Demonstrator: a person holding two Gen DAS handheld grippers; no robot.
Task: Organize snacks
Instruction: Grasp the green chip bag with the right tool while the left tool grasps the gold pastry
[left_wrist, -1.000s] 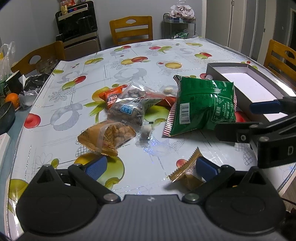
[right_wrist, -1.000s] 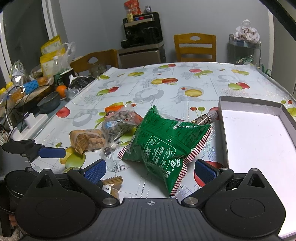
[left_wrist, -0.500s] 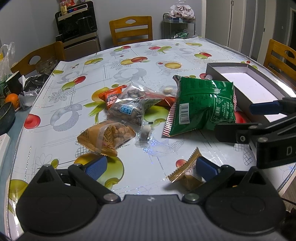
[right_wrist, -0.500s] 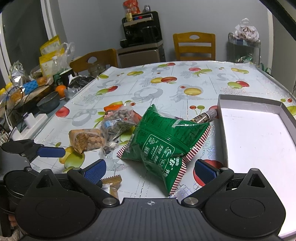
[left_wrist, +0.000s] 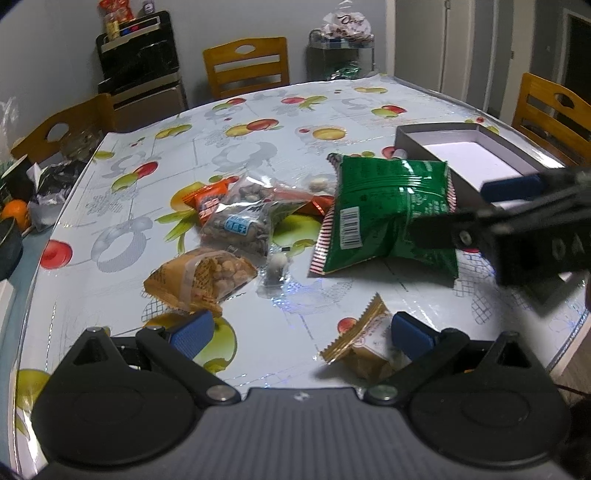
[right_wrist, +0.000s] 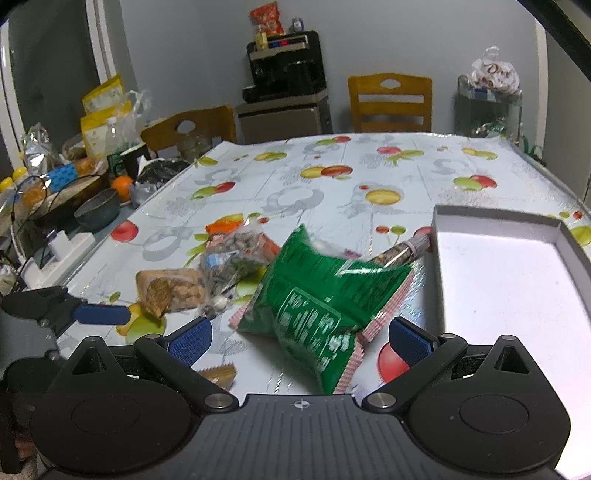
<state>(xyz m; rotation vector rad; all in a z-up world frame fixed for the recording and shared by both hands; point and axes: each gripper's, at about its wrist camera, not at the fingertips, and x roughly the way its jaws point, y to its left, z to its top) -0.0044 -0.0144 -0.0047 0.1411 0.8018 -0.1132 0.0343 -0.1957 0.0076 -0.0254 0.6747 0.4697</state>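
A large green snack bag (right_wrist: 317, 295) lies on the fruit-print tablecloth, its near end between the open jaws of my right gripper (right_wrist: 299, 336). It also shows in the left wrist view (left_wrist: 388, 210). An open grey box (right_wrist: 509, 273) sits to its right. A pile of smaller snacks lies left: a clear nut bag (left_wrist: 240, 221), an orange packet (left_wrist: 208, 197), a tan peanut bag (left_wrist: 201, 277). My left gripper (left_wrist: 299, 332) is open, with a small gold packet (left_wrist: 365, 343) beside its right finger.
A dark tube-shaped snack (right_wrist: 400, 251) lies against the box's left wall. Wooden chairs (right_wrist: 389, 101) stand around the table. A bowl (right_wrist: 98, 210), an orange and clutter sit past the left edge. The table's near edge lies just below both grippers.
My right gripper has moved forward over the green bag, whose near end now sits between the fingers. The left gripper has hardly moved.
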